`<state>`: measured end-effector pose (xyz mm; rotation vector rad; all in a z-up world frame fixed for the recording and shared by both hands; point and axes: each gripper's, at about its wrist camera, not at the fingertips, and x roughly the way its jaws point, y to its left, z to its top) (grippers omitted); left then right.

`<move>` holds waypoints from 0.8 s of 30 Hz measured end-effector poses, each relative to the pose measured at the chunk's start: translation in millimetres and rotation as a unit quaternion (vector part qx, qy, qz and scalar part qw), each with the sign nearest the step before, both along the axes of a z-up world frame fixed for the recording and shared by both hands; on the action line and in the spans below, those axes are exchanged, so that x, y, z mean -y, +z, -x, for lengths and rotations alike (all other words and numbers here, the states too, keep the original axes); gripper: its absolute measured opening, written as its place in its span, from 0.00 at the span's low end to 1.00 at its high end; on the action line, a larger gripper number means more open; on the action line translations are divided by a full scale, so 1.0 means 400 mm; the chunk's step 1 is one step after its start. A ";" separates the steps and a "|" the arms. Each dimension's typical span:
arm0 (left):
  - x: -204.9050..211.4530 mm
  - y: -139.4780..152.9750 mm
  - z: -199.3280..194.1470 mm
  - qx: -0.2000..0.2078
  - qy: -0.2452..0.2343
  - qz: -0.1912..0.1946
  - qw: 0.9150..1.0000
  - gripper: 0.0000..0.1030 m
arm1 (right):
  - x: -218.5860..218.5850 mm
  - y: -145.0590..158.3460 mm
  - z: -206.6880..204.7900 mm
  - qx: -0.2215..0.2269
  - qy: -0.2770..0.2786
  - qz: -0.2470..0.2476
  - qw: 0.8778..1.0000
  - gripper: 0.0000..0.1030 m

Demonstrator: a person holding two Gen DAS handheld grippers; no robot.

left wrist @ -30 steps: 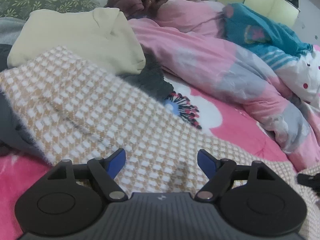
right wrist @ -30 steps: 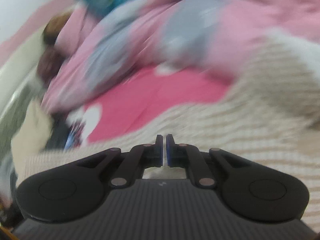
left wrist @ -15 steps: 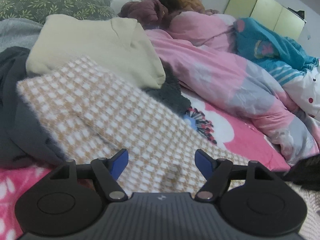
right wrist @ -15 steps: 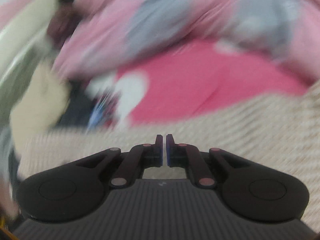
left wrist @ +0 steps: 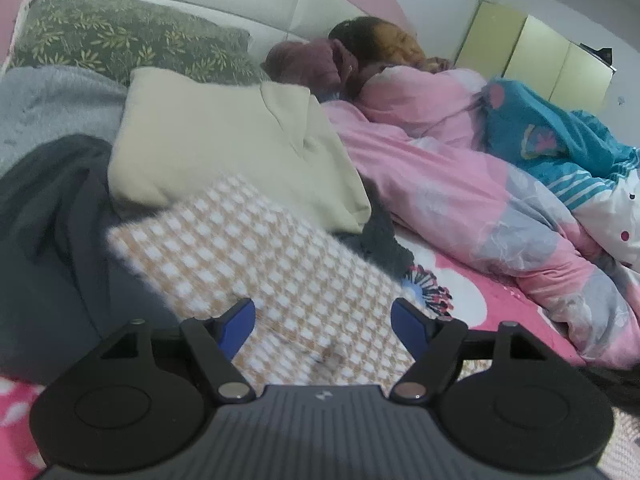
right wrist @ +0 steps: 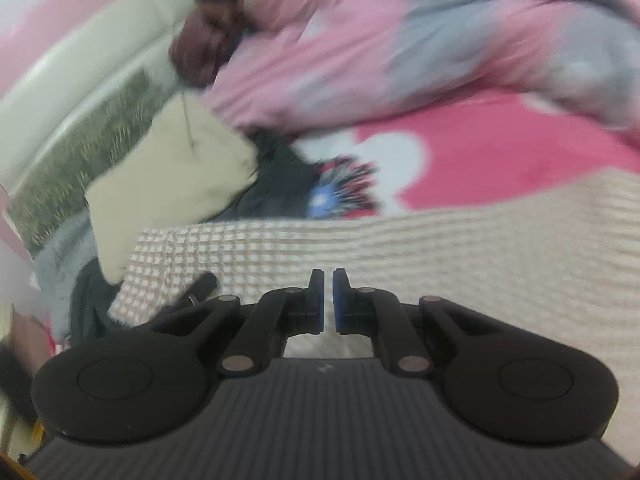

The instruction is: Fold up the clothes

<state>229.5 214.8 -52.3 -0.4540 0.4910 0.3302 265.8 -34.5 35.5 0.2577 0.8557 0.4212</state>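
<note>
A tan-and-white checked knit garment (left wrist: 260, 248) lies spread on the pink bed sheet (left wrist: 500, 304). My left gripper (left wrist: 322, 316) hovers over its near part. Its jaws are opening and stand wide apart; the knit lies beneath them and nothing is pinched. In the right wrist view the same knit (right wrist: 440, 248) runs as a broad band across the frame. My right gripper (right wrist: 327, 280) is shut, with a pale bunch of that knit showing right behind its pads. A dark finger of the left gripper (right wrist: 200, 288) pokes in at the knit's left end.
A cream hoodie (left wrist: 224, 148) lies folded behind the knit on a dark grey garment (left wrist: 48, 260). A grey fleece (left wrist: 48, 104) and a leaf-print pillow (left wrist: 120, 36) lie at the headboard. A person (left wrist: 372, 48) lies under a pink-grey duvet (left wrist: 460, 184) at the right.
The left gripper has drawn back and risen, so the knit's far corner, the hoodie and the pillow show more fully. The right gripper has swept sideways, still shut, with the view heavily blurred.
</note>
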 end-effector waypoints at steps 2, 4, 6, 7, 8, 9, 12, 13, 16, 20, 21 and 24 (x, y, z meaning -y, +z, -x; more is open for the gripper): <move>-0.001 0.007 0.002 -0.003 -0.005 0.000 1.000 0.77 | 0.144 0.047 0.090 0.014 -0.045 -0.008 0.999 0.05; 0.000 0.015 0.008 -0.003 -0.016 0.001 1.000 0.77 | 0.300 0.091 0.221 0.031 -0.098 -0.017 0.995 0.06; 0.008 0.027 0.015 0.002 -0.023 -0.006 1.000 0.78 | 0.426 0.110 0.356 0.038 -0.147 -0.026 0.988 0.06; 0.014 0.035 0.018 0.004 -0.028 -0.011 1.000 0.78 | 0.480 0.114 0.421 0.040 -0.170 -0.030 0.984 0.06; 0.020 0.043 0.021 0.006 -0.036 -0.015 0.999 0.78 | 0.534 0.117 0.486 0.041 -0.194 -0.034 0.980 0.06; 0.027 0.051 0.028 0.011 -0.045 -0.017 0.999 0.78 | 0.588 0.121 0.551 0.042 -0.217 -0.039 0.975 0.06; 0.061 0.087 0.072 0.031 -0.087 -0.019 0.996 0.78 | 0.711 0.117 0.710 0.046 -0.264 -0.044 0.962 0.06; 0.079 0.098 0.092 0.033 -0.108 -0.023 0.993 0.78 | 0.724 0.105 0.737 0.044 -0.265 -0.041 0.962 0.06; 0.158 0.122 0.163 0.019 -0.191 -0.045 0.980 0.78 | 0.745 0.052 0.780 0.036 -0.253 -0.039 0.966 0.06; 0.329 0.137 0.291 -0.006 -0.329 -0.103 0.939 0.80 | 0.709 -0.045 0.743 0.036 -0.205 -0.027 0.978 0.06; 0.373 0.135 0.327 -0.010 -0.360 -0.117 0.926 0.80 | 0.698 -0.067 0.739 0.037 -0.194 -0.024 0.980 0.06; 0.478 0.106 0.430 -0.025 -0.428 -0.140 0.893 0.81 | 0.680 -0.132 0.750 0.027 -0.168 -0.019 0.985 0.06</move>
